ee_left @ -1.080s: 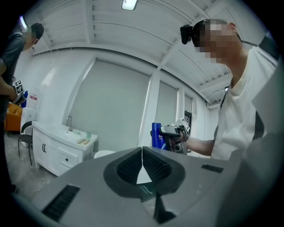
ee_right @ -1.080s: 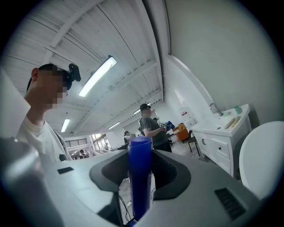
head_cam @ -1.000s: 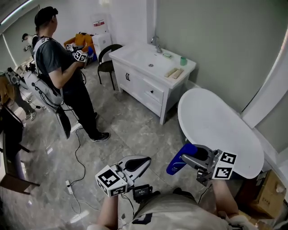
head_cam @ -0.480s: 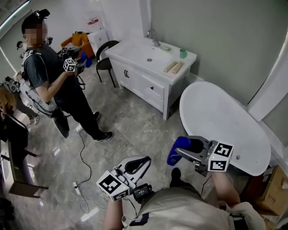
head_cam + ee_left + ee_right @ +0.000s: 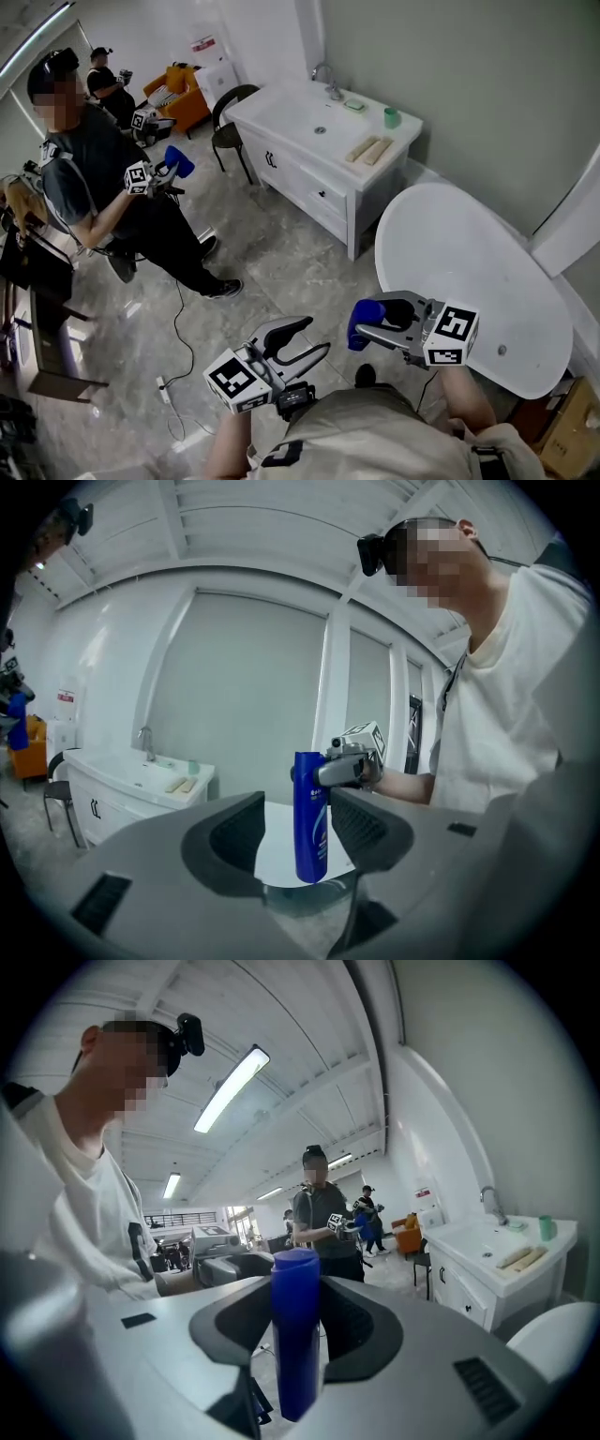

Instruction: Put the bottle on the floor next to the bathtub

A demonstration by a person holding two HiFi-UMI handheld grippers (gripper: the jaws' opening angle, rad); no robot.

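The blue bottle (image 5: 366, 312) is upright between the pads of my right gripper (image 5: 373, 326), which is shut on it, held in the air over the grey floor (image 5: 281, 272) just left of the white oval bathtub (image 5: 525, 309). In the right gripper view the bottle (image 5: 296, 1335) fills the gap between the jaws. My left gripper (image 5: 317, 336) hovers lower left of it, jaws opening, nothing between them. The left gripper view looks through its jaws at the bottle (image 5: 310, 817) and the right gripper (image 5: 354, 759) farther off.
A white vanity with a sink (image 5: 319, 131) stands beyond the tub's far end, with a black chair (image 5: 230, 122) beside it. Another person (image 5: 94, 187) stands at the left and holds grippers. A cable (image 5: 178, 328) trails over the floor.
My left gripper's jaws have gone from shut to spread apart. The right gripper still holds the bottle, drawn slightly nearer me. The person at the left has turned and shifted.
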